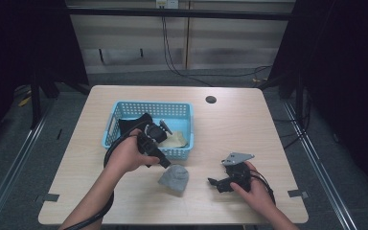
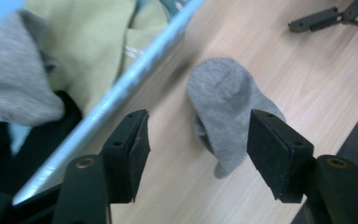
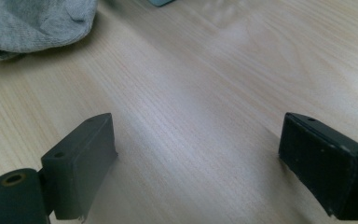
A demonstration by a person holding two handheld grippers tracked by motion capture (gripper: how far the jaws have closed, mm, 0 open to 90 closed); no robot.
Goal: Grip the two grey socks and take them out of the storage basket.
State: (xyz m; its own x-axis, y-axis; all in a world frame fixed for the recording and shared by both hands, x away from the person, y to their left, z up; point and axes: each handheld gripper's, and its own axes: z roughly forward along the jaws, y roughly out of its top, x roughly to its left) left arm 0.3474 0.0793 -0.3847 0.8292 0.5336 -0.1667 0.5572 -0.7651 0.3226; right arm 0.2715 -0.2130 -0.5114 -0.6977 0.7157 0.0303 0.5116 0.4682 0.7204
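I note both forearms bare, no sleeves. Left gripper (image 1: 165, 127): black, thick black cable trailing. Right gripper (image 1: 215, 183): black, grey three-cornered plate on top. Jaw pads flat, screw holes visible.

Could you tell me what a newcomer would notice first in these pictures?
Probably the light blue basket of clothes, bright at the middle of the wooden table. Next, the grey sock lying alone just in front of it, with the open left gripper above it and the open right gripper low beside it.
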